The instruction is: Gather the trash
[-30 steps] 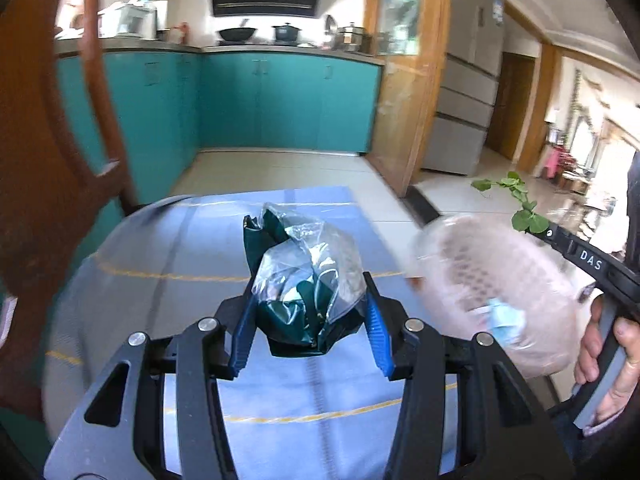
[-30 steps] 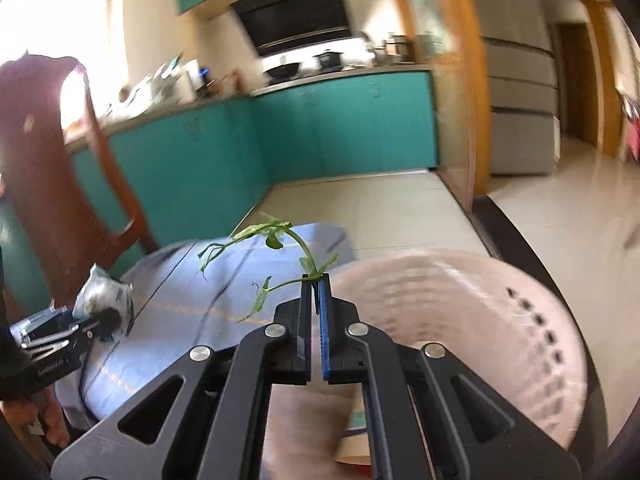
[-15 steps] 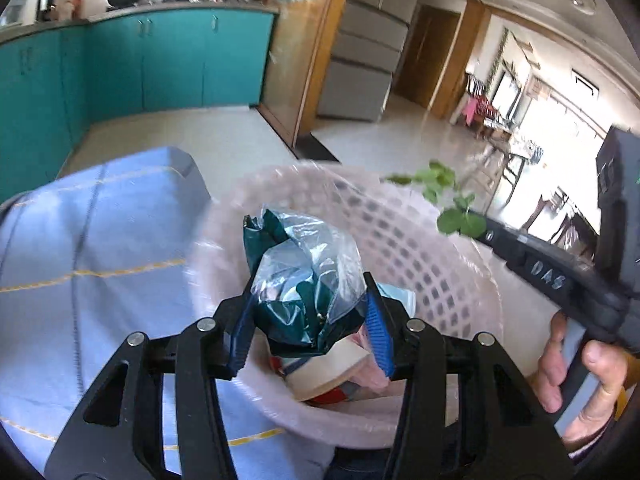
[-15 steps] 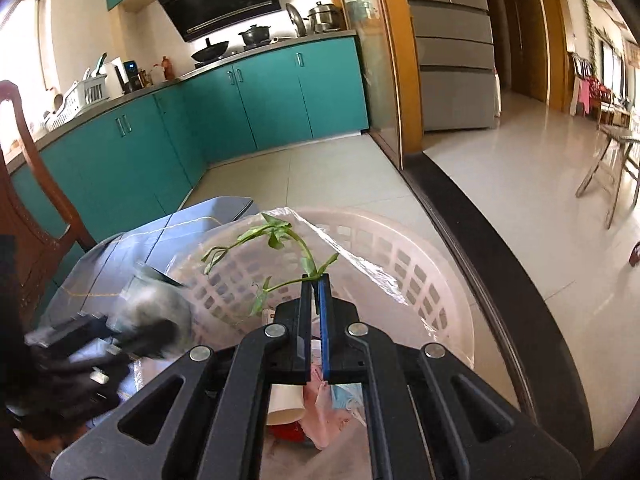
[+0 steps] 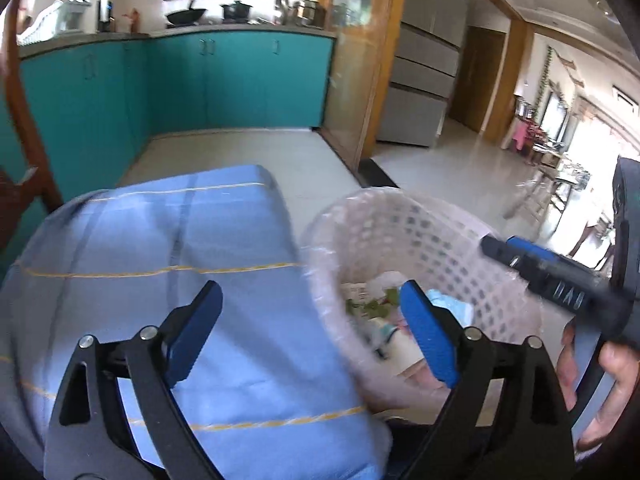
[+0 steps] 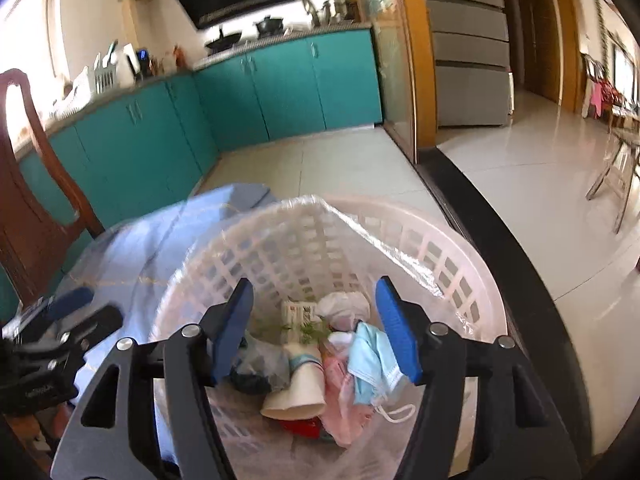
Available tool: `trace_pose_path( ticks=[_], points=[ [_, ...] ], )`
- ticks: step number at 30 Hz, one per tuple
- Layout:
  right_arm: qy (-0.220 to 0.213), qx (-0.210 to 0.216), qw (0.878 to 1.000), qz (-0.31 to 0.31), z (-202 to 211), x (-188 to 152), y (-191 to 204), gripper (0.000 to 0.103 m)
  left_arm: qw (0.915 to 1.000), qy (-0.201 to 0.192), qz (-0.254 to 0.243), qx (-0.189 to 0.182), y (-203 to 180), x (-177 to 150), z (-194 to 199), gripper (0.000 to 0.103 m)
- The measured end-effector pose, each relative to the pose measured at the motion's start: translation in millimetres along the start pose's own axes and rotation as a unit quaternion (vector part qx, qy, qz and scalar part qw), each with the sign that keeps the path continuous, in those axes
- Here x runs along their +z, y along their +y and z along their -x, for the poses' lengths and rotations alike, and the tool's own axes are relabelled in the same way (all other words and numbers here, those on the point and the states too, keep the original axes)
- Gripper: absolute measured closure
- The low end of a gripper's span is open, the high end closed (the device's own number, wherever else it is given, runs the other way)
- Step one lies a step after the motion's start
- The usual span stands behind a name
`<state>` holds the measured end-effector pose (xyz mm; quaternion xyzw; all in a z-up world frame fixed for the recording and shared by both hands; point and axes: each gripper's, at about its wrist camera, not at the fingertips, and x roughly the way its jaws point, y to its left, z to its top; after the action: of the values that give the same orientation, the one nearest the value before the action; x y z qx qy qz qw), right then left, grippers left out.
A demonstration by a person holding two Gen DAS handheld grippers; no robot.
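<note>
**Left view: open jaws over cloth and basket**

Left gripper (image 5: 310, 316) spread wide, nothing between the blue pads (image 5: 428, 336). Left pad over the blue tablecloth (image 5: 160, 248) with thin yellow lines; right pad over the pale lattice basket (image 5: 440, 240), which sits just beside the cloth's edge. Basket holds mixed trash (image 5: 376, 312): green leaves, paper, something light blue, details blurred. Right gripper (image 5: 540, 264) reaches in from the right above the basket rim, a hand (image 5: 600, 384) on its grip. Teal cabinets (image 5: 240, 80) behind, tiled floor (image 5: 248, 152).
</note>
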<state>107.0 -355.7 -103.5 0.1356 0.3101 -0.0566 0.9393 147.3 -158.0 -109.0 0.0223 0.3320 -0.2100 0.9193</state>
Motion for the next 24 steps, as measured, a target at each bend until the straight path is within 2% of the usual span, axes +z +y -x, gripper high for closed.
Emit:
trace_pose_path(
  ticks=[2,5,8,10,13,17,24],
  points=[
    [-0.02,0.011,1.0,-0.019,7,-5,-3,0.032,0.9998,-0.01,-0.004,0.02,10,-4,18,0.009],
    [-0.043,0.006,0.999,-0.028,23,-19,0,0.025,0.9985,-0.028,-0.003,0.047,21,-9,54,0.005],
    [-0.067,-0.032,0.997,-0.029,59,-38,15,0.017,0.9956,-0.055,-0.007,0.076,29,-12,94,0.003],
    [-0.081,-0.034,0.996,-0.025,91,-47,29,0.003,0.9931,-0.072,-0.012,0.091,32,-12,120,0.003],
    [-0.1,-0.044,0.994,-0.012,128,-47,49,0.003,0.9906,-0.09,-0.016,0.102,32,-13,154,0.003],
    [-0.112,-0.062,0.992,0.008,155,-41,68,0.003,0.988,-0.1,-0.006,0.117,32,-16,187,0.003],
    [-0.125,-0.057,0.989,0.055,181,-51,102,0.003,0.9864,-0.129,-0.004,0.102,34,-28,232,0.003]
  ],
)
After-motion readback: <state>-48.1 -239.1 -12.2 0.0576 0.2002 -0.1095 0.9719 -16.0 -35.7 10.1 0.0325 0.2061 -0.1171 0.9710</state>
